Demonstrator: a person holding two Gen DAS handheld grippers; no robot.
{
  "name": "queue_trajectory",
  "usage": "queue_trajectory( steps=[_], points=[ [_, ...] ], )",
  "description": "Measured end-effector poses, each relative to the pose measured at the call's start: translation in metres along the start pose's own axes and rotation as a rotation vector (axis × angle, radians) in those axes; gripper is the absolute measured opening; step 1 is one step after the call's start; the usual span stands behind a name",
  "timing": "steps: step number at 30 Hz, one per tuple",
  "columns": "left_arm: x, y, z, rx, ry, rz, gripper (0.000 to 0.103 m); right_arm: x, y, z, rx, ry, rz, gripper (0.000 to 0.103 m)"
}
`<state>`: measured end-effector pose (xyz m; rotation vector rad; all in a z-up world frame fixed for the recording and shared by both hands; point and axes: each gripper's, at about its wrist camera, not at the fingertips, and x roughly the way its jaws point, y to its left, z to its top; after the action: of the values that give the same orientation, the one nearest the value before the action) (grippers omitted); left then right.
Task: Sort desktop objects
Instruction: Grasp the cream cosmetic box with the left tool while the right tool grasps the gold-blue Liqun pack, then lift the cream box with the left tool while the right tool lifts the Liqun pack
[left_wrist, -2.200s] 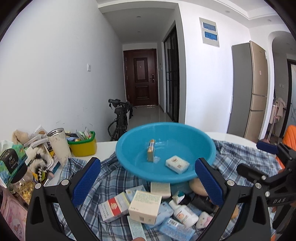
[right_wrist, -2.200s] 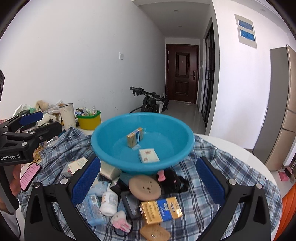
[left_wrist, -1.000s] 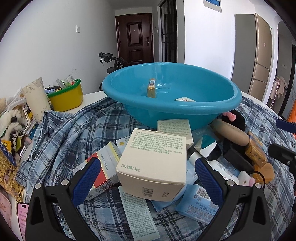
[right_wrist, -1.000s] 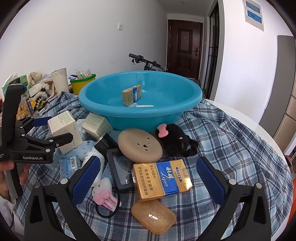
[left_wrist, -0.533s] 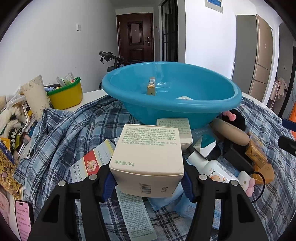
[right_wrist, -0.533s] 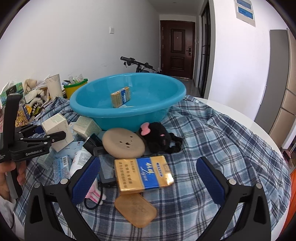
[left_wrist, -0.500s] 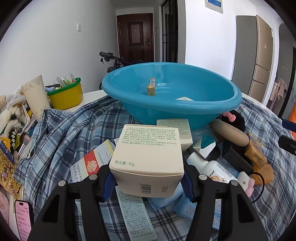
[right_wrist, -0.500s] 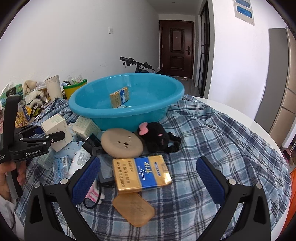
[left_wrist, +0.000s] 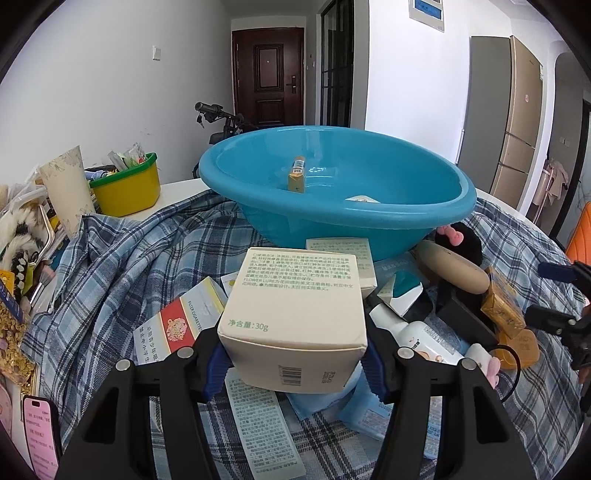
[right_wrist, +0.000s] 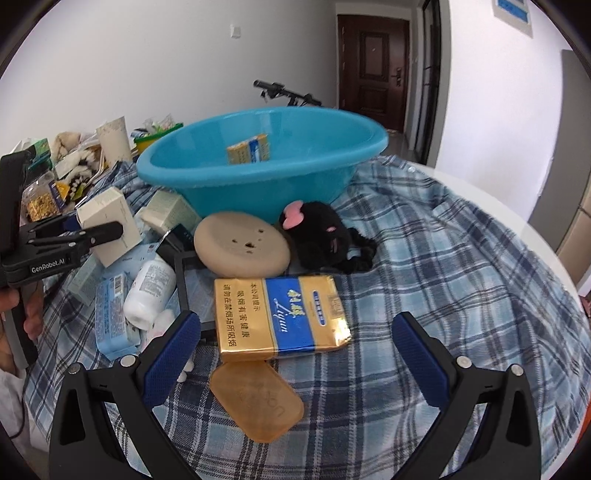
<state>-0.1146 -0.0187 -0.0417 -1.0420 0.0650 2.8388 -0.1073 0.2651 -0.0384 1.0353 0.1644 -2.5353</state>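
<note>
The left gripper (left_wrist: 291, 363), which a second ago stood wide open around the cream box (left_wrist: 295, 314), is now closed on it, blue pads pressed against both lower sides; the box sits level at the near left of the pile, and from the right wrist view it looks raised a little above the clutter, though that is hard to judge. That makes this the start of a carry – most likely to the blue basin (left_wrist: 369, 221) at the far middle of the plaid cloth (right_wrist: 461, 258), where a gold-and-blue packet (right_wrist: 248, 148) stands on edge and a small flat white packet (left_wrist: 362, 199) lies, so the sorting looks barely begun. The right gripper (right_wrist: 295, 354) has come lower and closer over the near items: its jaws stand wide open with nothing between them, framing the gold cigarette pack (right_wrist: 280, 314) and the amber soap-like bar (right_wrist: 258, 398) that the pack partly overlaps. Much is hidden – the box covers whatever lies under it, the white bottle (right_wrist: 149, 288) is half buried beside a blue wipes pack (right_wrist: 112, 310), and the black plush toy (right_wrist: 325, 236) and tan round disc (right_wrist: 242, 243) screen the basin's foot. The pads' contact on the box's far side cannot be seen, and the print on its top is too small to read.
</note>
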Motion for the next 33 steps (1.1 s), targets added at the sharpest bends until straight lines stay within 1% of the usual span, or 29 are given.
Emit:
queue_trajectory(
  steps=[6, 17, 20, 21, 23, 28, 33],
  points=[
    [0.001, 0.0, -0.001, 0.0, 0.001, -0.014, 0.063, 0.028, -0.006, 0.001, -0.023, 0.078, 0.069, 0.103],
    [0.002, 0.001, -0.004, -0.006, -0.001, -0.025, 0.063, 0.047, -0.019, 0.001, 0.033, 0.095, 0.169, 0.103],
    [0.002, 0.003, -0.004, -0.016, -0.002, -0.032, 0.063, 0.047, -0.02, 0.001, 0.045, 0.09, 0.175, 0.103],
    [0.002, 0.003, -0.004, -0.018, -0.003, -0.033, 0.063, 0.047, -0.021, 0.001, 0.05, 0.086, 0.179, 0.102],
    [0.002, 0.003, -0.004, -0.017, -0.002, -0.033, 0.063, 0.045, -0.02, 0.001, 0.051, 0.081, 0.181, 0.089],
    [0.002, 0.004, -0.004, -0.019, -0.002, -0.033, 0.063, 0.044, -0.02, 0.001, 0.056, 0.077, 0.182, 0.088],
    [0.001, 0.006, -0.003, -0.034, -0.002, -0.036, 0.063, 0.032, -0.019, 0.005, 0.06, 0.045, 0.187, 0.088]
  ],
)
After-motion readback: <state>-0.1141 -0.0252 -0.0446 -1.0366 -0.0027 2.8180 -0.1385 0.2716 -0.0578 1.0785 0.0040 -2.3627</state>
